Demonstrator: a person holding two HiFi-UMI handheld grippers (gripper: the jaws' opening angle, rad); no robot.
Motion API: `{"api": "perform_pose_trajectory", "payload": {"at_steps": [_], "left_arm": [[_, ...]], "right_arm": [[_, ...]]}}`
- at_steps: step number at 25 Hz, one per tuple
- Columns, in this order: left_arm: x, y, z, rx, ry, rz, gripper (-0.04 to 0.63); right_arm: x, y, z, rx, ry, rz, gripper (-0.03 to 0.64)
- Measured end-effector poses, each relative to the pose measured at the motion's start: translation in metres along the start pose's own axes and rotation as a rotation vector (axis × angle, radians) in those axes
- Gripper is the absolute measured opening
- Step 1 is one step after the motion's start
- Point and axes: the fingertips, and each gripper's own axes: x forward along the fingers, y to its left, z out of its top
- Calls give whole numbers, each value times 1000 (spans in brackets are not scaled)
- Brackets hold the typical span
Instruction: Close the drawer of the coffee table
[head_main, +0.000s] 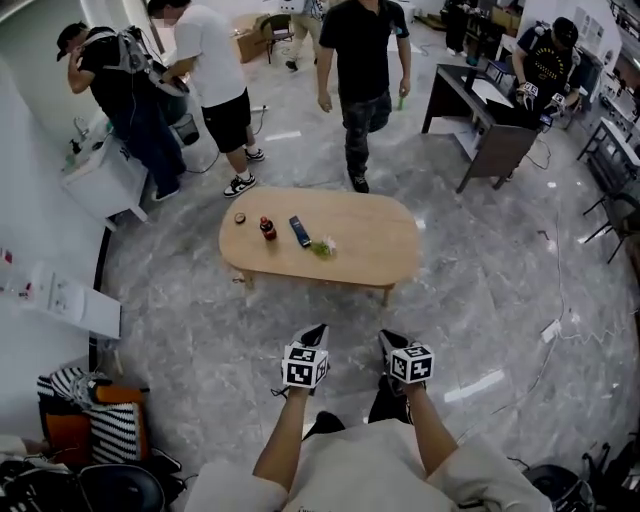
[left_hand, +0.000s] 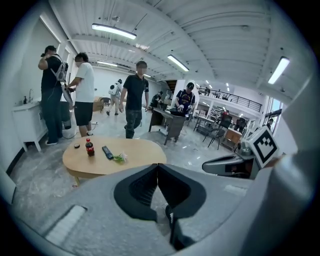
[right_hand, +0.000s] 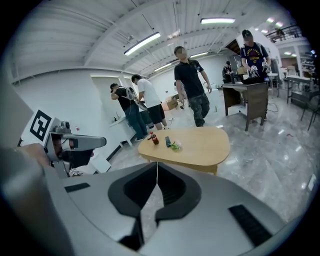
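Note:
The oval wooden coffee table (head_main: 370, 250) stands on the marble floor ahead of me, and no pulled-out drawer shows on its near side. On its top lie a cola bottle (head_main: 268, 229), a dark remote (head_main: 300, 231), a small green item (head_main: 322, 248) and a small round dark item (head_main: 240, 218). My left gripper (head_main: 318, 331) and right gripper (head_main: 388, 339) hang side by side in the air, well short of the table, touching nothing. In the left gripper view the left gripper (left_hand: 158, 165) has its jaws meeting at the tip. The right gripper (right_hand: 157, 164) looks the same in its own view.
A person in black (head_main: 365, 70) stands just beyond the table. Two more people (head_main: 205, 70) work at a white counter (head_main: 100, 185) at the left. A dark desk (head_main: 480, 125) with a seated person stands back right. Bags (head_main: 90, 425) lie at my lower left.

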Motion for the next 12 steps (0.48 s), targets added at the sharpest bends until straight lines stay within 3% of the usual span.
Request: {"api": "perform_pose_trajectory", "payload": {"at_steps": [12], "left_arm": [[-56,-12,13,9,-14,6,9]], "right_arm": [[-55,27,6,-42,-35,-36,15]]}}
